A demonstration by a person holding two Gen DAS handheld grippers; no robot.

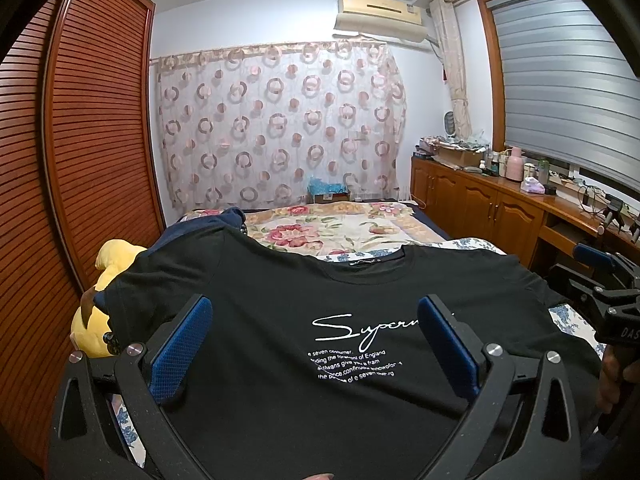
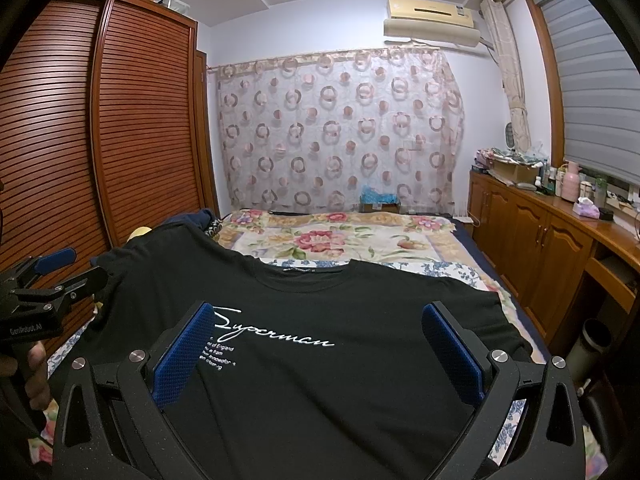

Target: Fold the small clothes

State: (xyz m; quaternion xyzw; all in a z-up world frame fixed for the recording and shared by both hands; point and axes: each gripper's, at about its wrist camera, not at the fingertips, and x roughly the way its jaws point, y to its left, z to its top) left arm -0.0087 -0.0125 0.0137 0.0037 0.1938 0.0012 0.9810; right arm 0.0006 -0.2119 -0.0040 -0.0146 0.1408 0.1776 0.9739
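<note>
One black T-shirt point(image 1: 280, 380) is laid front-up on the bed point(image 1: 352, 232), directly below and between the fingers of both hand-held grippers, with its collar pointing away from them. White script reading "Superman" is printed across the chest, fully legible in the right wrist view; beneath it, small white lines are partly read as "the forefront of England" and "the purpose of e seven clothing". A small neck label is seen inside the collar, but its writing is too small to be read. The left gripper point(image 1: 316, 344) is held with its two blue-padded fingers spread wide apart over the shirt, nothing being clasped. The right gripper point(image 2: 318, 348) is likewise spread wide, with nothing between its pads. "GenRobot.AI" is printed on the left gripper body as seen from the right wrist view; "DAS" is partly read on the right gripper body in the left wrist view. The bed is covered with a floral quilt point(image 2: 328, 240) ahead of the grippers. One yellow plush toy point(image 1: 104, 300) lies to the left of the left gripper. One louvred wooden wardrobe point(image 2: 100, 120) stands to the left, one patterned curtain point(image 2: 340, 128) hangs ahead, one air conditioner point(image 2: 432, 20) is mounted above it, and one wooden cabinet run point(image 2: 540, 240) is placed to the right.
</note>
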